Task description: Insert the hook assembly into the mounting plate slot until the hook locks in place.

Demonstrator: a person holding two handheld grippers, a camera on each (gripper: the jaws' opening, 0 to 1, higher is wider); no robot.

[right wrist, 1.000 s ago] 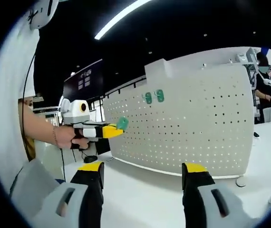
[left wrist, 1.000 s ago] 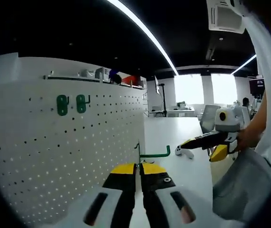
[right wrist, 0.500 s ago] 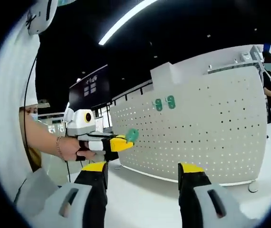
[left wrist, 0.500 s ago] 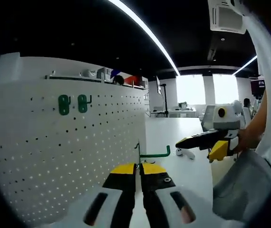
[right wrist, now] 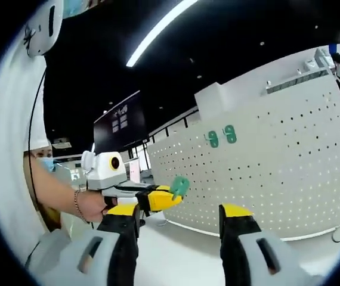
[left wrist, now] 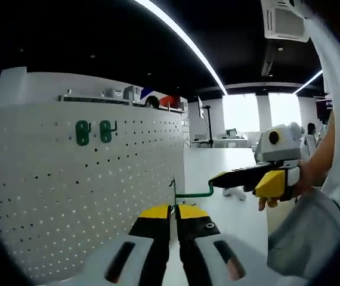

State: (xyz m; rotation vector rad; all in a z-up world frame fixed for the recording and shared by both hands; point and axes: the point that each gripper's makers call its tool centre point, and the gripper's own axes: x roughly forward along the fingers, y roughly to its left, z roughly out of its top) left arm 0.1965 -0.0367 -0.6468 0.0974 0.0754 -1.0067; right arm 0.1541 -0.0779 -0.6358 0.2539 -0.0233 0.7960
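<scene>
A green wire hook (left wrist: 192,193) rises between the yellow-tipped jaws of my left gripper (left wrist: 173,210), which is shut on its base. The white pegboard mounting plate (left wrist: 68,196) stands upright at the left, with two green hooks (left wrist: 93,131) fixed high on it. My right gripper (left wrist: 240,179) comes in from the right, open, its tip close to the hook's free end. In the right gripper view my right gripper (right wrist: 179,215) stands open and empty. Just above it, my left gripper (right wrist: 165,197) holds the hook's green plate (right wrist: 179,186) in front of the pegboard (right wrist: 277,173).
A white tabletop (left wrist: 229,220) runs along the pegboard's foot, with a small white object (left wrist: 237,192) lying on it. A shelf with small items (left wrist: 131,94) tops the board. A dark wall screen (right wrist: 119,122) hangs behind. A person's arm (right wrist: 51,185) holds the left gripper.
My right gripper has moved left, closer to the hook's end in the left gripper view. In the right gripper view the left gripper and the hook now sit nearer and more central.
</scene>
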